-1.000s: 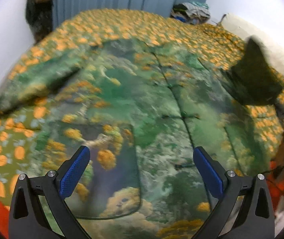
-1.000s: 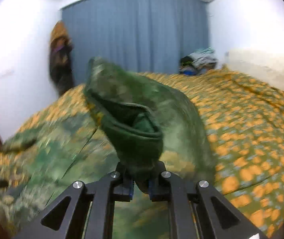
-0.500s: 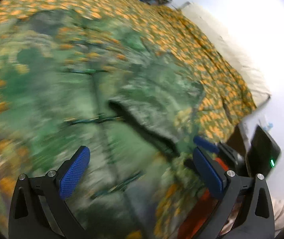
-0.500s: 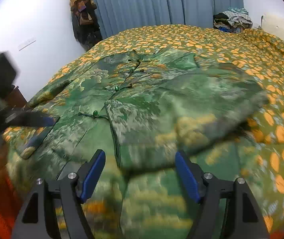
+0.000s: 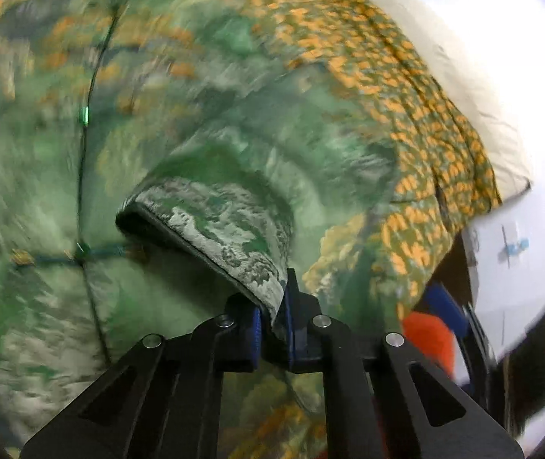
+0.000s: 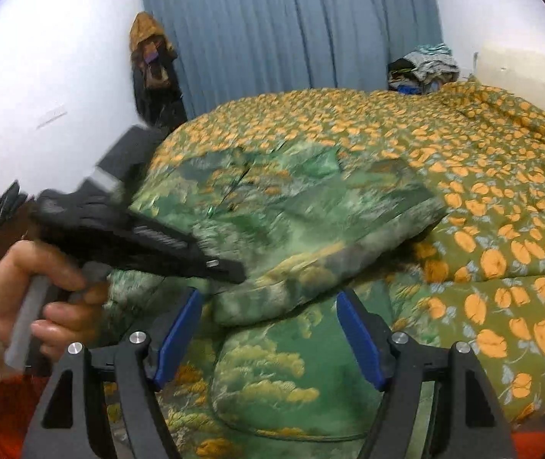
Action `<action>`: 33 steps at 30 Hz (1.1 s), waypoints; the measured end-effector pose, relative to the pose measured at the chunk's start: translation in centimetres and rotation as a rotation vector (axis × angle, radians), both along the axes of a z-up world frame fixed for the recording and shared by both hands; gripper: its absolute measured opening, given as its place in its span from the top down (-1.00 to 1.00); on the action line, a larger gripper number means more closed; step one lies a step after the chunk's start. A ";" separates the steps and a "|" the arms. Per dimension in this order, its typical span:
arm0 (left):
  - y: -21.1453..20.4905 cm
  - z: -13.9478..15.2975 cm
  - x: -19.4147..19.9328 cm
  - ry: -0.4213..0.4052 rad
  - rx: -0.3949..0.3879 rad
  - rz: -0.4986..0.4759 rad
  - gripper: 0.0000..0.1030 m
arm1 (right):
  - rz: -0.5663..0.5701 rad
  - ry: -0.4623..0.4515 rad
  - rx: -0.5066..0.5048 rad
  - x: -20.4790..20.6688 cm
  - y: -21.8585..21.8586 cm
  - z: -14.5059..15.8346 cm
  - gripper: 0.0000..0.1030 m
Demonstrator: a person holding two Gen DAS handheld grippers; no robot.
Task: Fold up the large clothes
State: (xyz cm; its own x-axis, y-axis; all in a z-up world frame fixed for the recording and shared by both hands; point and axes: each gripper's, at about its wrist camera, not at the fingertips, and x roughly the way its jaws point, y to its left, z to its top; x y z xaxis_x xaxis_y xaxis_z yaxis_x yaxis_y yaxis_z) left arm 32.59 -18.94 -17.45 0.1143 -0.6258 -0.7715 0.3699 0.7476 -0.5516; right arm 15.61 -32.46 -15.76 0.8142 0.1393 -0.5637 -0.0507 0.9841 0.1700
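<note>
A large green landscape-print jacket (image 6: pixel 272 206) lies spread on the bed, its right sleeve folded across the front. In the left wrist view my left gripper (image 5: pixel 272 325) is shut on the cuff of that sleeve (image 5: pixel 234 229). In the right wrist view my right gripper (image 6: pixel 268 329) is open and empty, just in front of the folded sleeve's end (image 6: pixel 272 294). The left gripper's black body (image 6: pixel 138 237) crosses that view from the left, held by a hand.
The bed has a green cover with orange flowers (image 6: pixel 483 191). A pile of clothes (image 6: pixel 425 69) lies at the far corner by a blue curtain (image 6: pixel 291 30). A coat hangs on the wall (image 6: pixel 154 72). A dark screen (image 5: pixel 532 375) stands beside the bed.
The right gripper let go of the sleeve after laying it across the jacket and opened. The left gripper swung right and shut on the sleeve cuff.
</note>
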 end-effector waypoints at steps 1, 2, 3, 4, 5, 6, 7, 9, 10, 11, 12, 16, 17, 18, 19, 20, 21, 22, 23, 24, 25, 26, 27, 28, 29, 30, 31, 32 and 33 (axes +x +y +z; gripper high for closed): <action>0.4 1.4 0.6 -0.031 -0.001 -0.008 0.85 | -0.020 -0.018 0.012 0.1 -0.9 0.4 -0.44; 0.9 2.8 1.5 -0.066 -0.001 -0.010 0.85 | -0.038 -0.029 0.018 0.4 -1.6 0.6 -0.44; 1.6 3.7 2.7 -0.096 0.006 -0.003 0.85 | -0.058 -0.035 0.022 0.8 -2.5 0.7 -0.45; 2.6 4.8 4.3 -0.139 0.022 0.020 0.85 | -0.088 -0.028 0.022 1.8 -3.7 0.9 -0.44; 3.8 5.4 6.1 -0.171 0.039 0.051 0.85 | -0.101 -0.018 0.023 2.7 -4.5 1.0 -0.44; 4.8 5.7 7.4 -0.190 0.051 0.076 0.85 | -0.109 -0.011 0.023 3.8 -5.5 1.1 -0.44; 5.9 5.8 9.1 -0.210 0.074 0.104 0.85 | -0.112 -0.007 0.015 4.8 -6.2 1.2 -0.44; 7.8 4.7 11.6 -0.225 0.135 0.158 0.85 | -0.119 0.014 -0.017 8.1 -7.8 1.6 -0.44; 8.6 3.6 12.6 -0.212 0.156 0.182 0.85 | -0.115 0.028 -0.025 9.6 -8.2 1.7 -0.44; 9.1 2.4 13.3 -0.194 0.166 0.198 0.85 | -0.112 0.043 -0.030 11.4 -8.7 1.8 -0.44; 9.4 1.1 13.8 -0.175 0.177 0.205 0.85 | -0.102 0.063 -0.031 13.4 -9.0 1.7 -0.44; 9.1 -2.4 14.0 -0.147 0.209 0.215 0.83 | -0.040 0.148 0.010 21.9 -9.3 0.2 -0.15; 9.0 -3.1 13.9 -0.153 0.219 0.214 0.80 | -0.028 0.165 0.025 23.2 -9.2 -0.5 -0.14; 9.1 -3.4 13.8 -0.158 0.226 0.215 0.78 | -0.016 0.194 0.044 25.1 -9.1 -1.7 -0.14; 9.2 -3.8 13.8 -0.162 0.232 0.218 0.74 | -0.016 0.228 0.049 26.5 -8.9 -3.1 -0.14; 9.5 -4.3 13.8 -0.161 0.233 0.225 0.70 | -0.014 0.267 0.048 27.2 -8.7 -4.4 -0.14; 9.9 -4.8 13.8 -0.156 0.222 0.230 0.69 | -0.022 0.341 0.040 28.4 -8.6 -6.8 -0.12; 10.0 -5.0 13.8 -0.153 0.215 0.233 0.67 | -0.027 0.386 0.040 29.0 -8.6 -8.6 -0.10; 10.0 -5.3 13.8 -0.155 0.211 0.236 0.66 | -0.026 0.395 0.042 29.0 -8.4 -9.6 -0.10; 10.0 -5.4 13.7 -0.163 0.209 0.237 0.65 | -0.033 0.374 0.036 28.8 -8.3 -9.9 -0.10; 10.1 -5.6 13.4 -0.172 0.210 0.236 0.63 | -0.037 0.372 0.025 28.8 -8.1 -9.9 -0.10; 10.0 -5.8 13.3 -0.186 0.212 0.235 0.61 | -0.038 0.375 0.013 28.8 -7.9 -9.8 -0.10; 10.0 -5.9 13.2 -0.196 0.212 0.236 0.61 | -0.034 0.385 0.004 28.9 -7.8 -9.8 -0.10; 10.0 -6.0 13.2 -0.202 0.211 0.237 0.60 | -0.027 0.400 0.000 29.1 -7.7 -9.7 -0.10; 9.9 -6.0 13.1 -0.208 0.210 0.240 0.60 | -0.017 0.418 -0.005 29.3 -7.6 -9.5 -0.12; 9.9 -6.0 13.2 -0.213 0.209 0.241 0.60 | -0.005 0.436 -0.017 29.8 -7.5 -9.3 -0.13; 9.9 -6.0 13.1 -0.218 0.211 0.241 0.60 | 0.009 0.458 -0.038 30.1 -7.3 -9.0 -0.13; 9.7 -6.0 13.2 -0.222 0.213 0.240 0.60 | 0.016 0.475 -0.050 30.5 -7.2 -8.6 -0.14; 9.8 -6.0 13.2 -0.226 0.215 0.239 0.60 | 0.011 0.492 -0.073 30.8 -7.1 -7.5 -0.14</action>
State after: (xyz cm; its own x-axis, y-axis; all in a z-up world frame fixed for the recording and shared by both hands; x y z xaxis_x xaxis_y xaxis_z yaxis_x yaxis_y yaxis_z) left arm 45.77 -9.10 -23.43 0.4192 -0.3876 -0.8210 0.2657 0.9171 -0.2973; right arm 46.40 -39.51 -23.25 0.4479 0.0923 -0.8893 0.0073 0.9942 0.1069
